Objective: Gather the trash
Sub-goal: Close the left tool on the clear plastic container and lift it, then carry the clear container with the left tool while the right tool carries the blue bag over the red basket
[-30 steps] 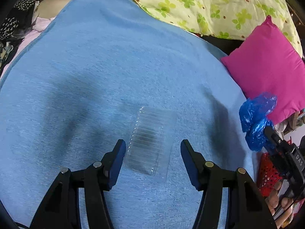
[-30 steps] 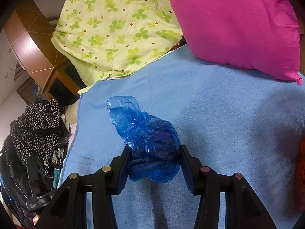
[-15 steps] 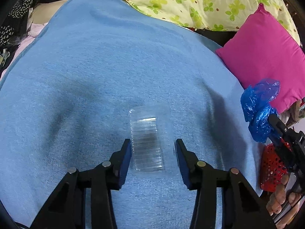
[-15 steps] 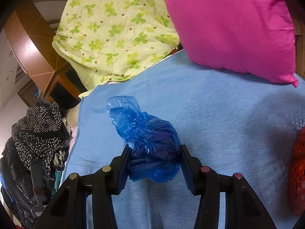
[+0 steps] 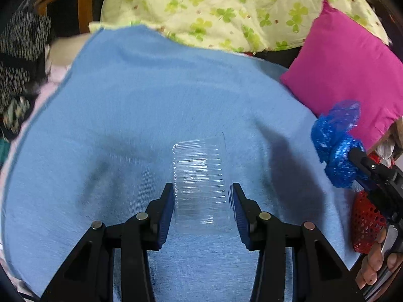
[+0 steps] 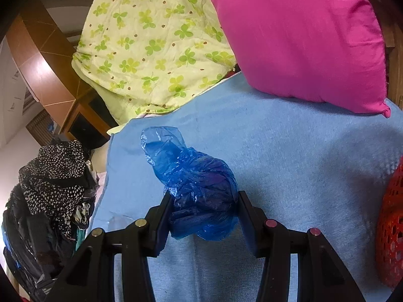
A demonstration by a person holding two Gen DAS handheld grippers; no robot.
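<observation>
Clear ribbed rectangular plastic tray (image 5: 201,186), lengthwise between two black fingers, raised above the middle of the blue towel-covered bed (image 5: 126,115), crumpled translucent blue plastic bag (image 6: 196,188), bunched and pinched between fingers, near the bed's right edge, loose end free

The left wrist view looks forward and down along the left gripper (image 5: 203,196) at close range onto the blue blanket (image 5: 151,105). It faces the green clover quilt (image 5: 226,7) and the pink pillow (image 5: 347,58) at far right. The right wrist view looks along the right gripper (image 6: 204,206), also close above the blanket, facing the same quilt and pillow. Both views share blanket, quilt, pillow and red basket (image 6: 390,226). The left view also includes the right gripper at its right edge.
</observation>
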